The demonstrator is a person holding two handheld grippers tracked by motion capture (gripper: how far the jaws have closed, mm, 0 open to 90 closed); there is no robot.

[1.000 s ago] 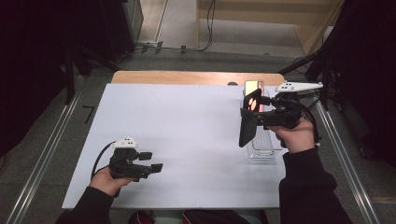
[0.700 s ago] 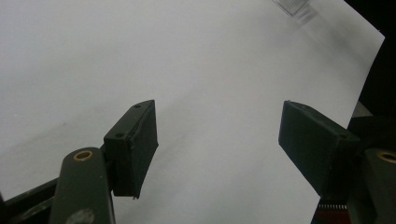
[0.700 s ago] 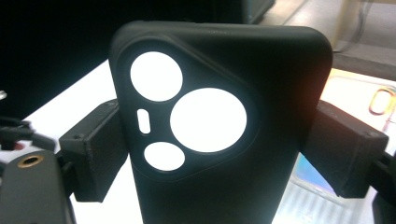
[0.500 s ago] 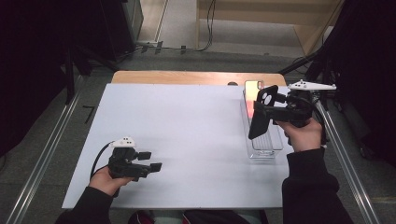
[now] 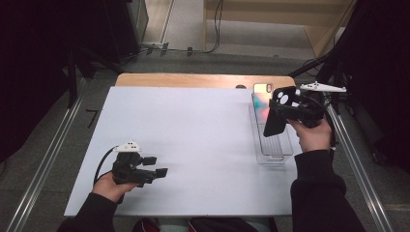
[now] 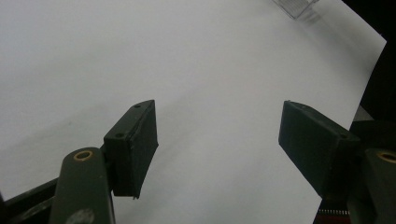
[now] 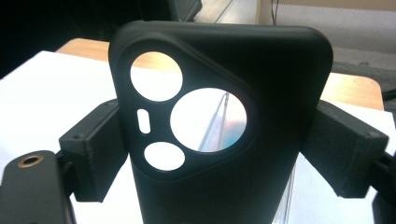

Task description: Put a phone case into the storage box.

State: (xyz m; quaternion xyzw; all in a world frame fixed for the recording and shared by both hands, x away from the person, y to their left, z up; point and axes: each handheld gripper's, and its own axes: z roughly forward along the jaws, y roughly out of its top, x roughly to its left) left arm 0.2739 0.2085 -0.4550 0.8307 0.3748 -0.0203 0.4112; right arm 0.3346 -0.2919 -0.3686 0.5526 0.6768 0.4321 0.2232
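Right gripper view: our right claw (image 7: pixel 219 154) grasps a matte black soft phone case (image 7: pixel 224 140) with four camera cutouts. It hangs upright over the clear plastic tray (image 5: pixel 273 150); our left claw (image 5: pixel 157 166) is released.

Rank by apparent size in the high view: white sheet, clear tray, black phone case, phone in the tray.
1. white sheet
2. clear tray
3. black phone case, held nearer the camera, so unsure against the phone
4. phone, partly hidden

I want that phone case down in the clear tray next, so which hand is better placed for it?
Right. The right gripper already clamps the black phone case above the clear tray; the left gripper is open, far across the table.
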